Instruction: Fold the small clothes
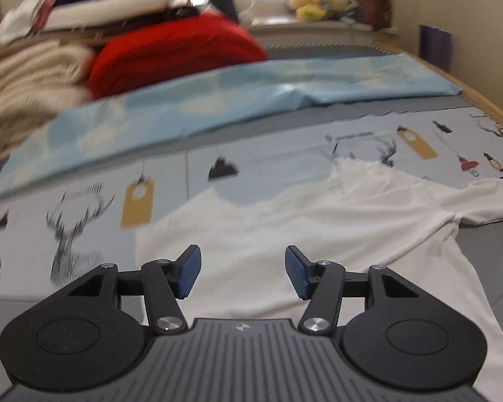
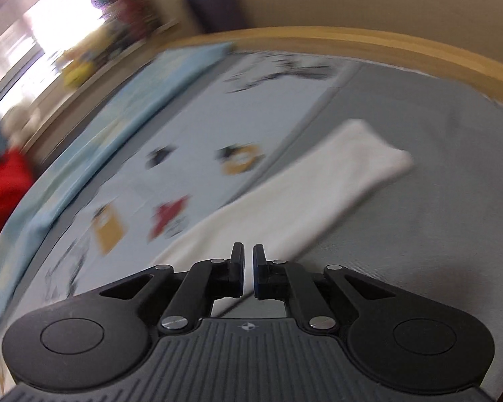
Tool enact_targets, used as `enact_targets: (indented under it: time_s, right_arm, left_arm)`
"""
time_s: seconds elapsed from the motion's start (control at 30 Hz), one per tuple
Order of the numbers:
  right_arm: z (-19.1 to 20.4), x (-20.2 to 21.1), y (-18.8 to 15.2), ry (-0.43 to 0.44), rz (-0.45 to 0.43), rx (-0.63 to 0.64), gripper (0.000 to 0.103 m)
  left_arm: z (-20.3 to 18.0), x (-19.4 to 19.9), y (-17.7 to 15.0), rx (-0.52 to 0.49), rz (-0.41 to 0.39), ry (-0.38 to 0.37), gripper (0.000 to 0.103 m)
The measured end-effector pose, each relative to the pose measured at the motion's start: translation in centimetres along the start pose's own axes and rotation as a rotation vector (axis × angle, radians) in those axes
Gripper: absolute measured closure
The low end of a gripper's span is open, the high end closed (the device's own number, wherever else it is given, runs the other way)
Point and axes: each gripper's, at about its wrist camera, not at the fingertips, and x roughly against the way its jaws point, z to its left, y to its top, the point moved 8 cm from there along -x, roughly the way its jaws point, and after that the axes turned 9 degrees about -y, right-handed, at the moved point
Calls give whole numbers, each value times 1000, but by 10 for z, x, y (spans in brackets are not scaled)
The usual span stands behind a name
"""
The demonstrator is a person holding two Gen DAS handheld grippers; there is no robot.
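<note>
A white T-shirt [image 1: 318, 227] lies spread on the bed, neck toward the far side, one sleeve out to the right. My left gripper [image 1: 243, 273] is open and empty, hovering just above the shirt's near part. In the blurred right wrist view a white sleeve [image 2: 318, 181] stretches away to the right over the grey cover. My right gripper [image 2: 248, 269] is nearly closed with a thin gap between the pads, over the shirt's edge; no cloth shows between the pads.
A printed sheet [image 1: 285, 154] with deer and tags covers the bed, with a light blue folded sheet [image 1: 218, 100] behind it. A clothes pile with a red garment [image 1: 171, 53] sits at the far left. A wooden bed rim [image 2: 352, 38] runs along the right.
</note>
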Motion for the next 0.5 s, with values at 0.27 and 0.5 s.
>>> enact_targets:
  time_s: [0.27,0.5]
  right_arm:
    - [-78,-48,14,-8,35,-349,65]
    - [-76,-81,17,20,15,-401,62]
  left_arm:
    - [12,-30,-3,105,30,12,40]
    - [35,-24,-5,160,48,1,40]
